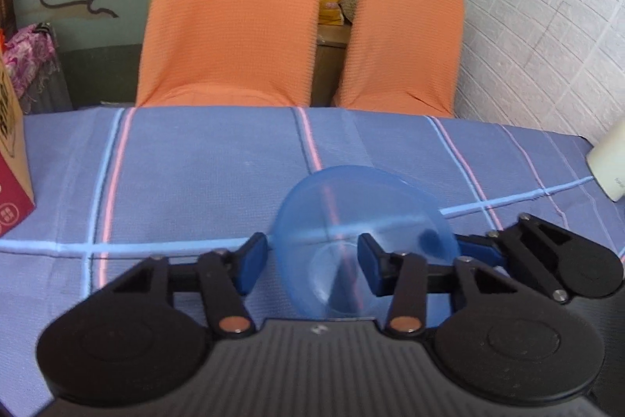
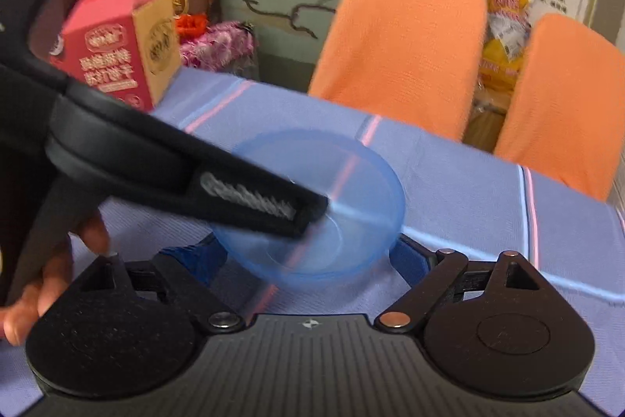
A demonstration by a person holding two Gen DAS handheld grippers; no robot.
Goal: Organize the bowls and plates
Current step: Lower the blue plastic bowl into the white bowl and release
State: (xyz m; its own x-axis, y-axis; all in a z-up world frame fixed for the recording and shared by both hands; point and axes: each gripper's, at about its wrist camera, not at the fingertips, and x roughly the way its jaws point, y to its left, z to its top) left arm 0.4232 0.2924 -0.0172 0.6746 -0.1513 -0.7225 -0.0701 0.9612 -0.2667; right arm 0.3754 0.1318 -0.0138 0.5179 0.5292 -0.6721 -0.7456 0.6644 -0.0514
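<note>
Left gripper [image 1: 312, 262] gapes wide; one finger sits inside the blue bowl [image 1: 365, 221], gripping nothing. Right gripper [image 2: 308, 253] likewise wide, straddling it (blurred) on the tablecloth [image 1: 175, 174], near edge.

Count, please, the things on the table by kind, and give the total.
Translucent blue plastic bowl: 1
Red and brown cardboard box: 1
Cream-white cylindrical container, only partly in view at the table's edge: 1
Total: 3, all on the blue striped tablecloth.
</note>
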